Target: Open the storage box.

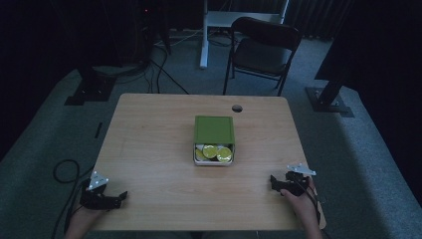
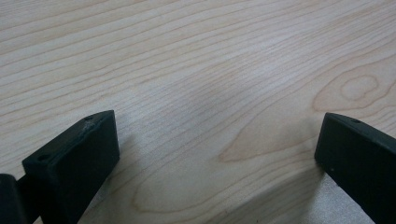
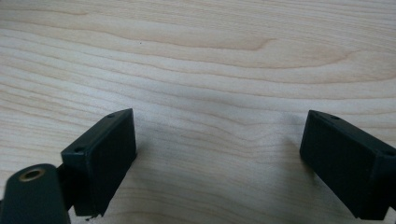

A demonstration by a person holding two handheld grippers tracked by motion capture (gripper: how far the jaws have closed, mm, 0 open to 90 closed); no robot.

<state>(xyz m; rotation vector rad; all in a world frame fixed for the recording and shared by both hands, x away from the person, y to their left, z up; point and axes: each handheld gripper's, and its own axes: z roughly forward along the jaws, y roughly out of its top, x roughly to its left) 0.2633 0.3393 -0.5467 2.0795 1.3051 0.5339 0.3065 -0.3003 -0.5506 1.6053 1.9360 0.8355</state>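
- The table (image 1: 149, 149) is made of light wood with wavy grain lines and a round knot mark. Its corners are rounded.
- A small round hole (image 1: 237, 108) sits near the far edge of the table top.
- The floor (image 1: 45, 144) is grey carpet. The room around it is dark.
- A black folding chair (image 1: 263, 52) stands on the carpet beyond the table, and a white stand (image 1: 209, 30) is next to it.
- Black cables (image 1: 159, 69) lie on the floor at the far left.
- In the middle of the table sits a small box (image 1: 214, 162) with pale sides. Its flat green lid (image 1: 214, 130) is a square shape and is slid back, so the near part of the box is open.
- Inside the open part are round yellow-green things (image 1: 215, 152). They look shiny, but they are too small to tell what they are.
- The left gripper (image 1: 119, 197) rests at the near left corner of the table, well apart from the box. Its two black blocky jaws are spread wide with only bare wood between them.
- The right gripper (image 1: 272, 181) rests at the near right side, held by a hand (image 1: 301, 196). Its jaws are spread wide too, with nothing between them.
- Each gripper has a grey three-cornered plate on top.
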